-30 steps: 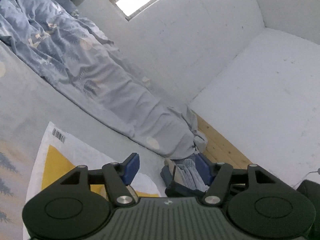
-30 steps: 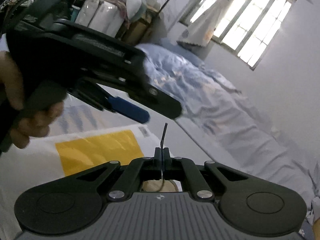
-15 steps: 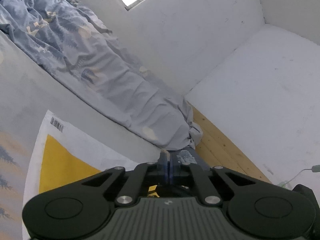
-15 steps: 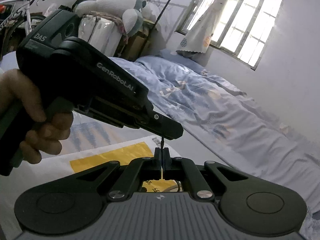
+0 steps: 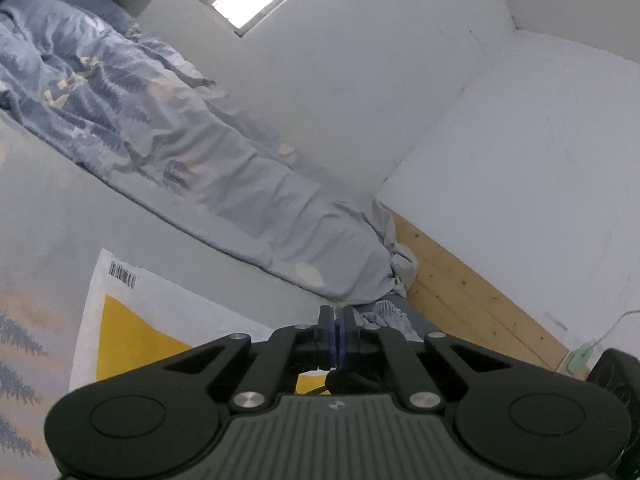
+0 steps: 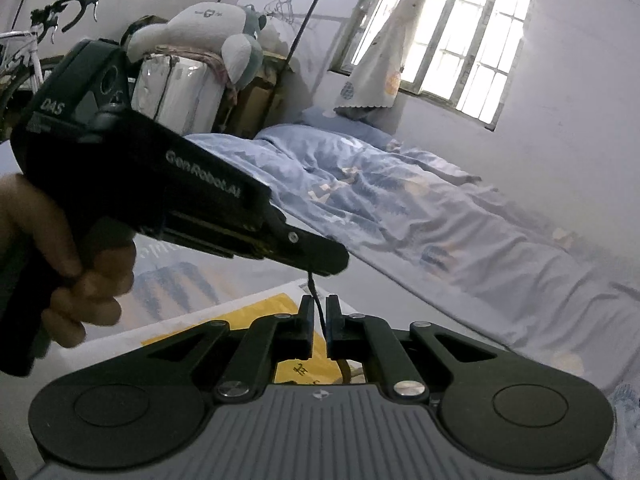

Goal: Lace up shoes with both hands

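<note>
A thin black shoelace (image 6: 316, 300) hangs from the tip of my left gripper (image 6: 324, 262) and runs down between the fingers of my right gripper (image 6: 319, 320). In the right wrist view the right jaws stand slightly apart, and the lace passes through the gap without being pinched. In the left wrist view my left gripper (image 5: 337, 334) has its blue pads pressed together. A dark shape (image 5: 348, 380) sits just below it, mostly hidden by the gripper body. A person's hand (image 6: 80, 272) holds the left gripper's handle.
A yellow and white plastic bag (image 5: 132, 320) lies on the bed sheet under both grippers. A blue patterned quilt (image 5: 200, 152) runs along the wall. A wooden board (image 5: 460, 292) stands at the bed's end. A plush toy (image 6: 208, 28) and a bicycle (image 6: 48, 28) stand behind.
The left jaws went from wide open to shut, and the left gripper's tip came down close over the right one's fingers. The right jaws, pressed together before, now show a small gap.
</note>
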A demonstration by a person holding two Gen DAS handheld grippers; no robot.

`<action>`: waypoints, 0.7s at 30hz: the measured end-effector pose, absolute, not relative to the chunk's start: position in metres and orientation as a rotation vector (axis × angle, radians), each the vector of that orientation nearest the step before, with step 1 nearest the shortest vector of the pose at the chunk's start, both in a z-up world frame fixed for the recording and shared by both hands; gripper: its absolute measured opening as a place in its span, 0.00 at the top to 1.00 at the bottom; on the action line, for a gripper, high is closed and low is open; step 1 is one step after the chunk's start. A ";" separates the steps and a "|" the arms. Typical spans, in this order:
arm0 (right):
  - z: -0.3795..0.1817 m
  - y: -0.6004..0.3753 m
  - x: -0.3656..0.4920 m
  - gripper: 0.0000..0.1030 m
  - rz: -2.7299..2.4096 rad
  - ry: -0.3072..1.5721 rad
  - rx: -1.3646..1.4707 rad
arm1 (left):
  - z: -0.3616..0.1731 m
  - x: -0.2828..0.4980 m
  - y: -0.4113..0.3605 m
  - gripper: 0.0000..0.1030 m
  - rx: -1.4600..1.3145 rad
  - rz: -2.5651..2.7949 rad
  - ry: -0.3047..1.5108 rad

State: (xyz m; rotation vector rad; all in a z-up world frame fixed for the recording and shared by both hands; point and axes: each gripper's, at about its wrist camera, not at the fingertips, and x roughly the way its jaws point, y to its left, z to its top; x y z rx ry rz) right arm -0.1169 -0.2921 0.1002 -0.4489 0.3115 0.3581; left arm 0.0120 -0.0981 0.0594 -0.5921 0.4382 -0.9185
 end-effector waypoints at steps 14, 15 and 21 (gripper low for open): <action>0.108 -0.293 -0.123 0.95 0.370 0.298 -0.411 | 0.068 0.001 -0.105 1.00 -0.500 -0.944 0.394; 0.108 -0.293 -0.123 0.95 0.372 0.298 -0.412 | 0.068 0.001 -0.106 1.00 -0.497 -0.944 0.396; 0.108 -0.293 -0.122 0.99 0.382 0.301 -0.413 | 0.068 -0.001 -0.107 1.00 -0.495 -0.942 0.399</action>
